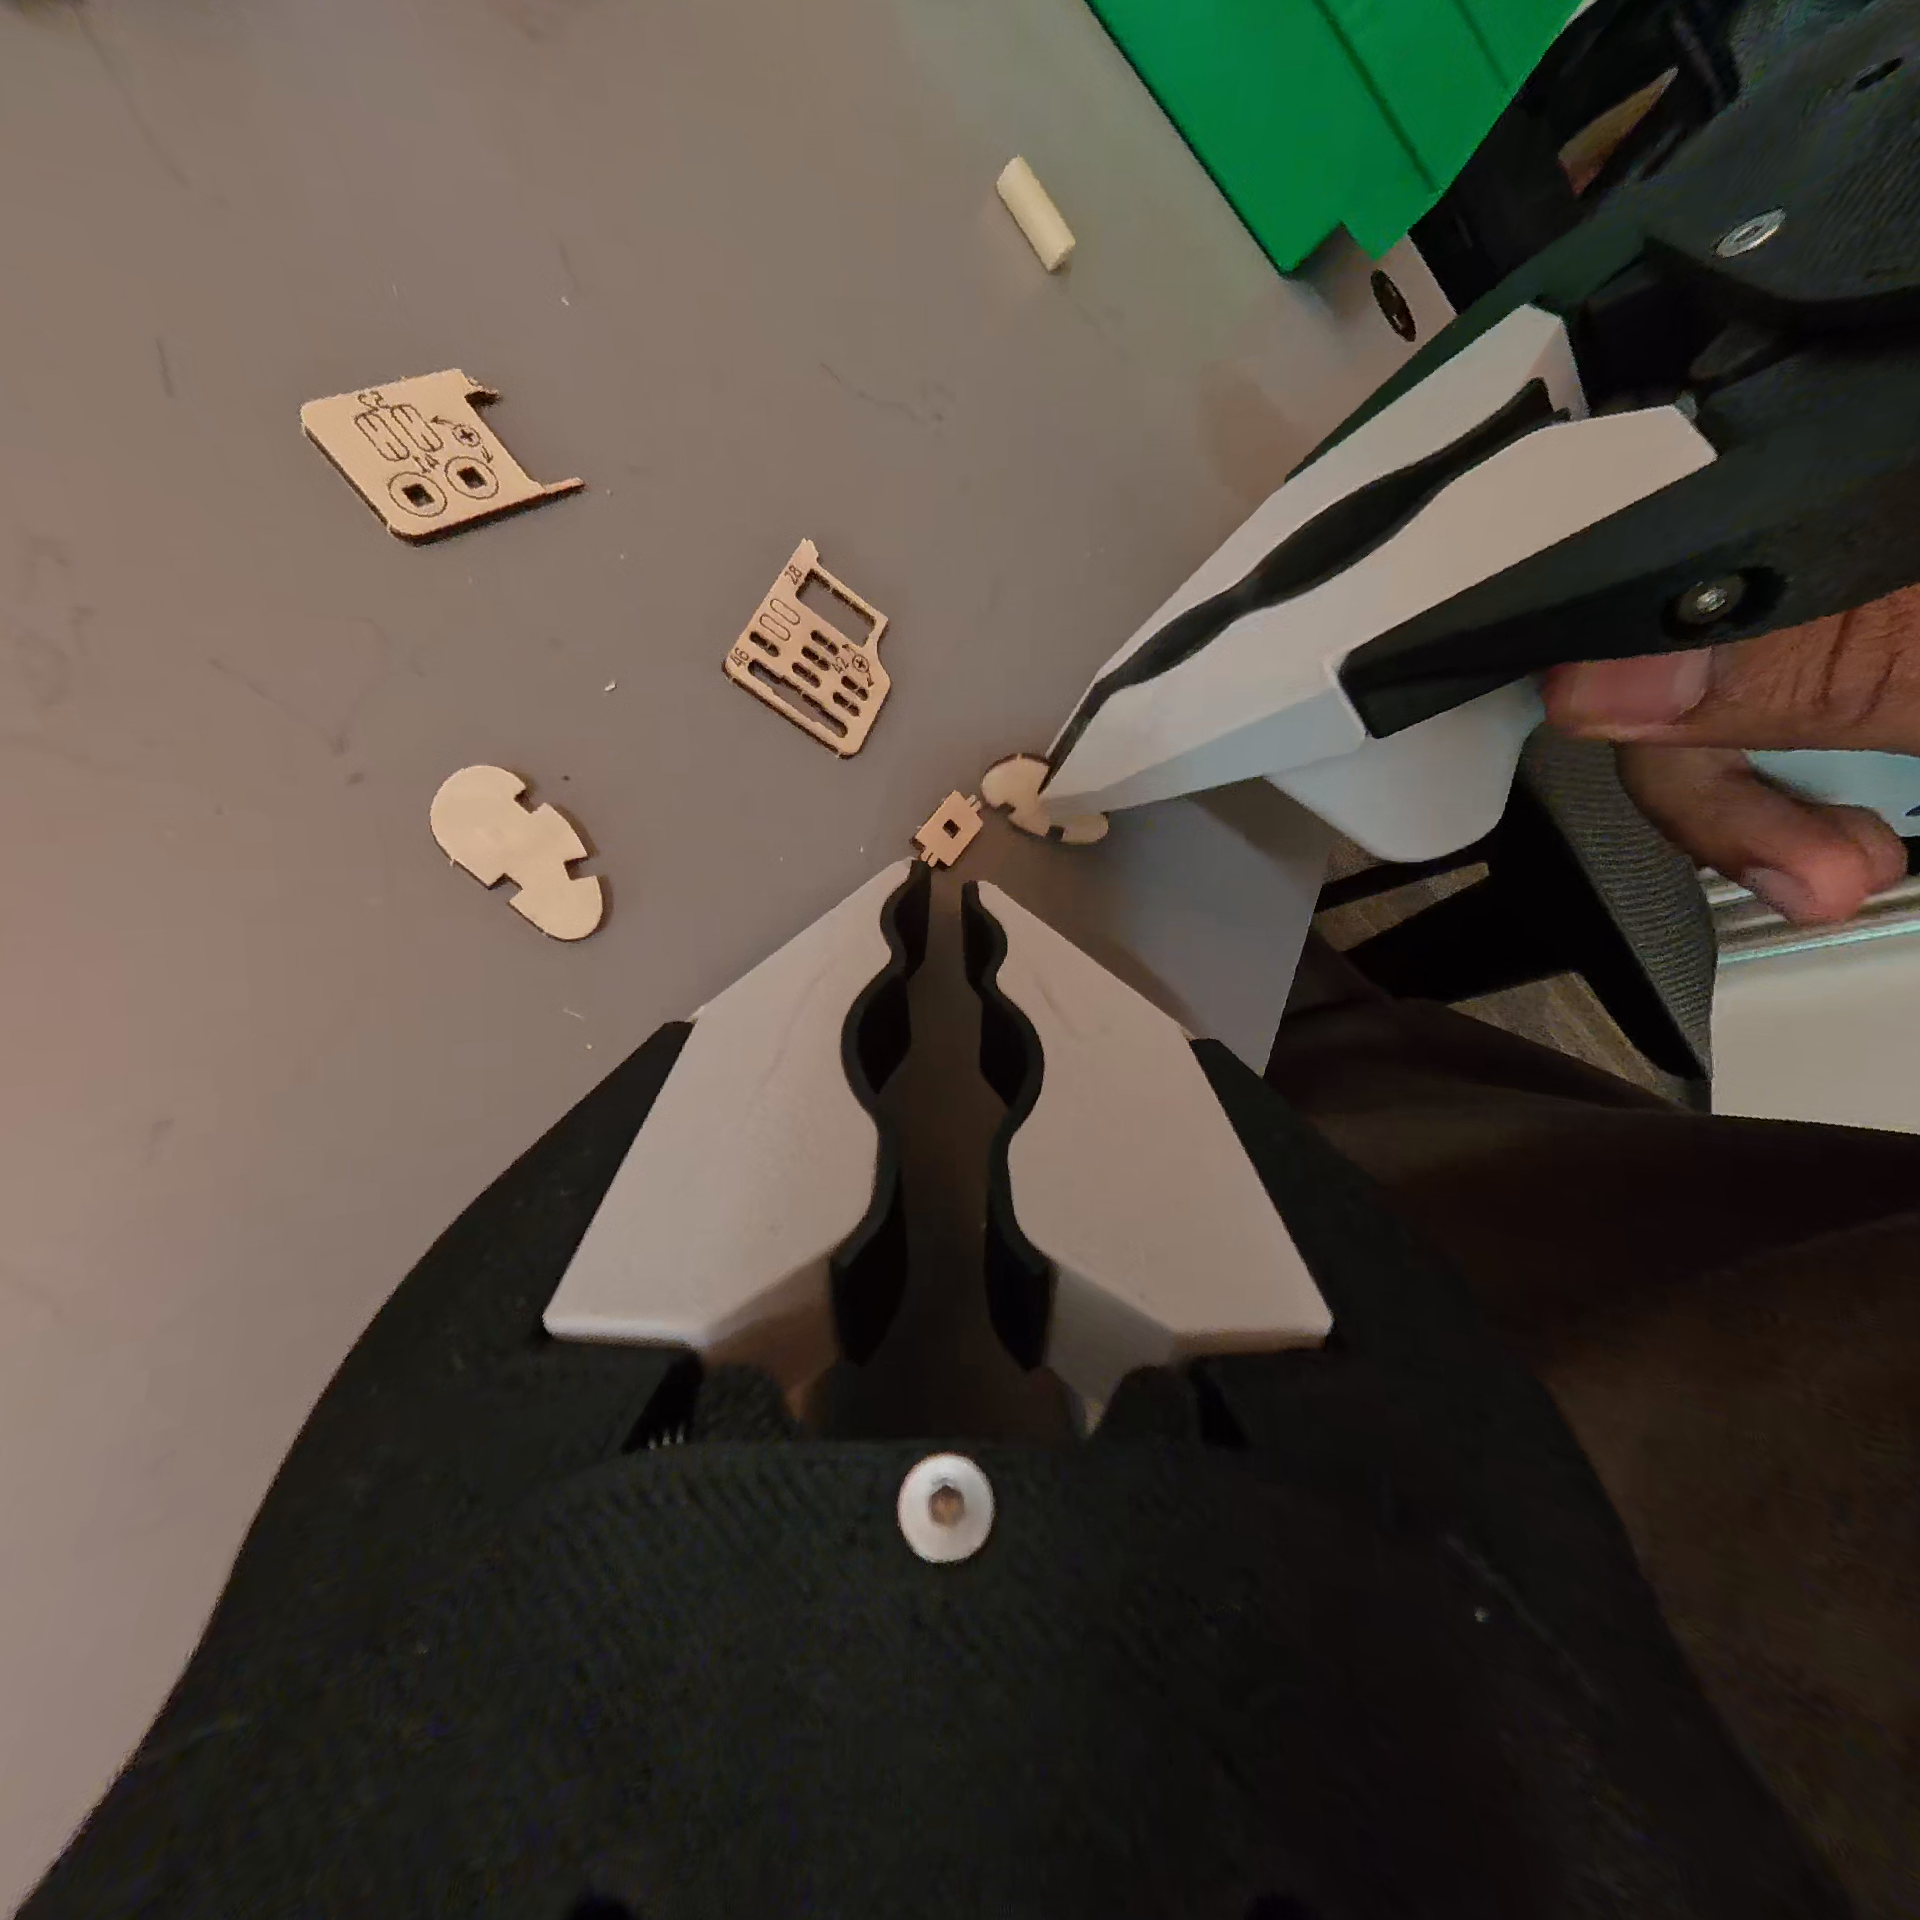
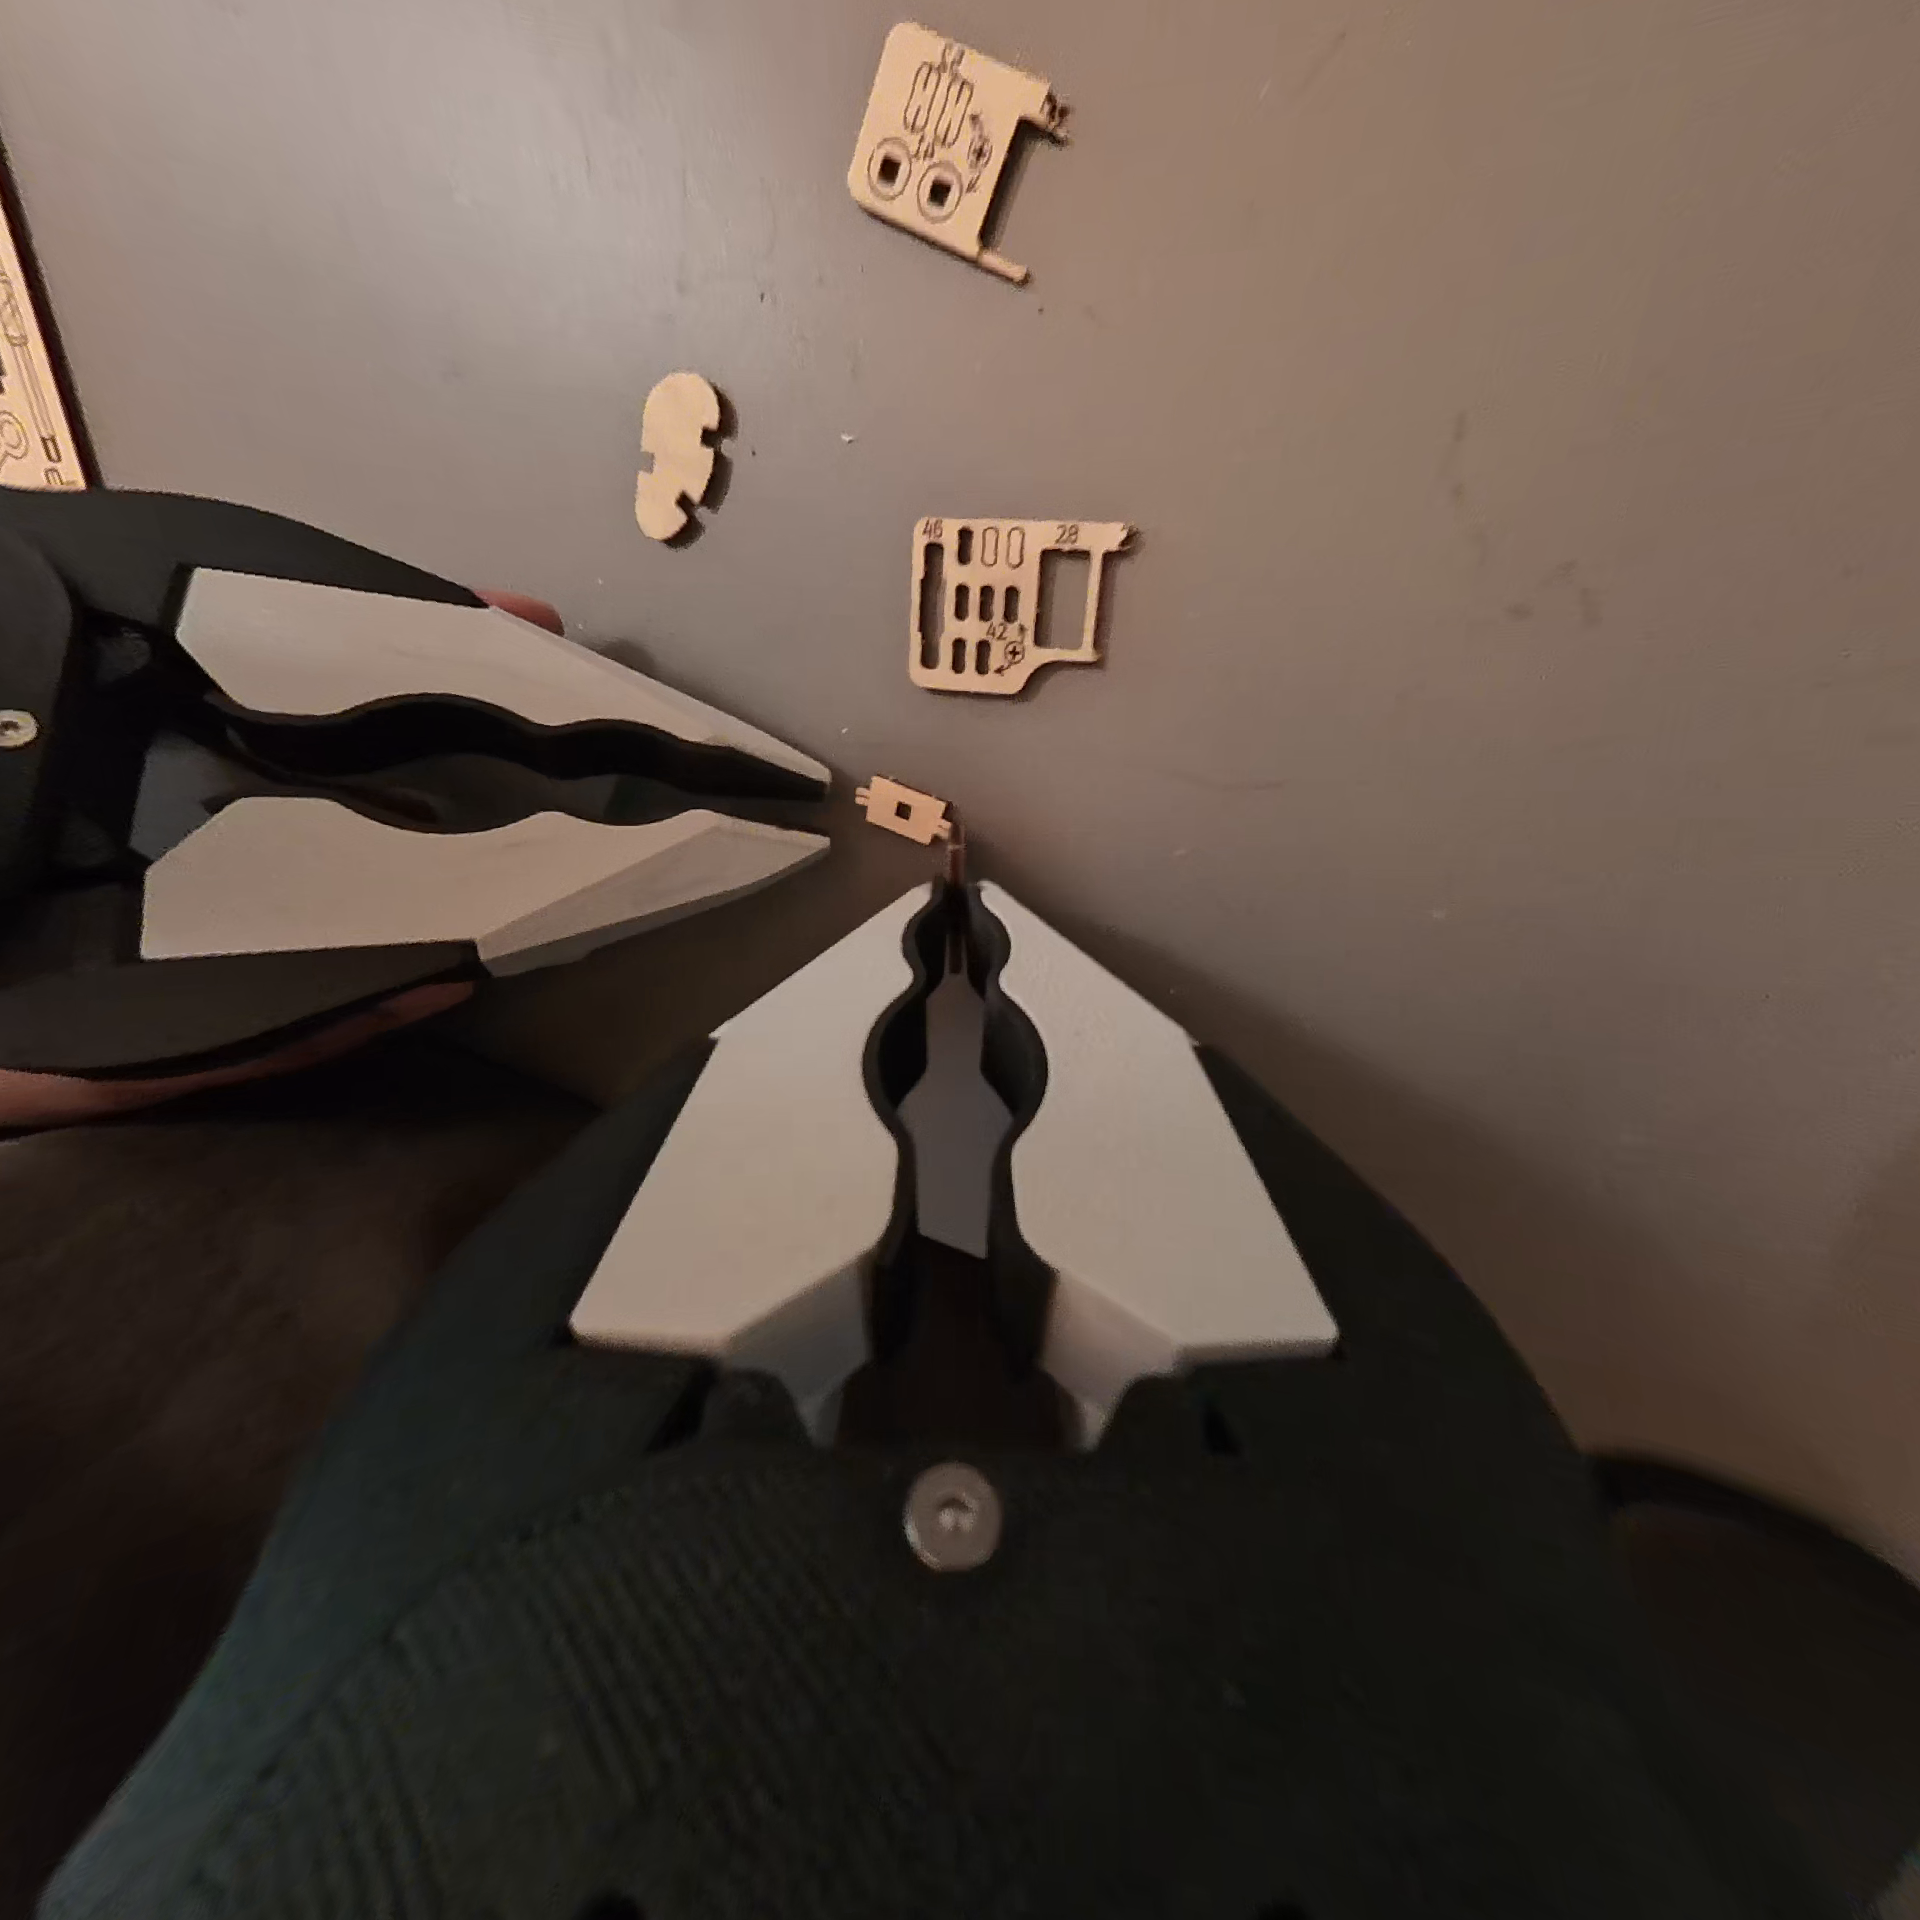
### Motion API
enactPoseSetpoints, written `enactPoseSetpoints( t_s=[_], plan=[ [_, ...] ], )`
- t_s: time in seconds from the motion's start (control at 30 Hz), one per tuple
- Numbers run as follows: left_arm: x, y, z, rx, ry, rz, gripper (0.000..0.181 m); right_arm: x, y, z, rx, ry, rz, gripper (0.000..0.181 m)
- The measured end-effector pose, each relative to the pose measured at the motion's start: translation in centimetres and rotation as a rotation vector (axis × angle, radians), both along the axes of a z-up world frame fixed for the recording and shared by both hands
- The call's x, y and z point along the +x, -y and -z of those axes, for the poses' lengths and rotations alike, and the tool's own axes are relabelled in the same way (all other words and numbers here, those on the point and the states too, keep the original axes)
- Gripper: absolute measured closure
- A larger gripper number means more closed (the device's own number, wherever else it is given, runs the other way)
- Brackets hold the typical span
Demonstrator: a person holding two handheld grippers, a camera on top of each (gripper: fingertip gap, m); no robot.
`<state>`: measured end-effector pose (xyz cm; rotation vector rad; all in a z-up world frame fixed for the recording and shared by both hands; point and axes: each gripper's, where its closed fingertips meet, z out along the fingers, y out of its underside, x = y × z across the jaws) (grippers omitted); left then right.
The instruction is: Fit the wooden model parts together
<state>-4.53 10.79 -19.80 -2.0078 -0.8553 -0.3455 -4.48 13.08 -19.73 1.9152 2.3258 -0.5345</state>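
A tiny square wooden part [image 1: 948, 828] with a square hole and end tabs sits just in front of my left gripper [image 1: 943, 888], whose jaws stand slightly apart and hold nothing. My right gripper [image 1: 1055, 774] comes in from the right and is shut on a rounded, notched wooden piece [image 1: 1023, 795]. That piece meets or nearly meets the tiny part's far tab. In the right wrist view my right gripper [image 2: 954, 896] holds the rounded piece [image 2: 954, 862] edge-on. The tiny part [image 2: 902, 808] lies between it and the left gripper [image 2: 826, 812].
On the grey table [image 1: 260, 1039] lie a second rounded notched piece [image 1: 516, 852], a slotted panel [image 1: 808, 649] and a panel with two ringed holes [image 1: 436, 457]. A white peg [image 1: 1034, 213] and a green box [image 1: 1351, 104] are farther off. The table edge runs close behind both grippers. The tips of both grippers are at nearly the same place. Both grippers' tips are roughly 20 cm from the white peg [image 1: 1034, 213].
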Motion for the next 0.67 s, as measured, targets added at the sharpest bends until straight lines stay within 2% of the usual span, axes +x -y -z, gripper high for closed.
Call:
enactPoseSetpoints(
  t_s=[0.33, 0.5, 0.67],
  plan=[
    [0.0, 0.1, -0.2, 0.002, -0.019, 0.004, 0.171, -1.7, 0.8, 0.2, -0.023, -0.044, -0.049, 0.180],
    [0.0, 0.6, -0.4, -0.001, -0.046, 0.021, 0.158, -1.3, 2.7, 0.2, -0.109, -0.028, -0.100, 0.180],
    [0.0, 0.9, -0.3, -0.005, -0.043, 0.026, 0.159, -1.3, 3.2, 0.2, -0.109, -0.059, -0.131, 0.180]
  ],
)
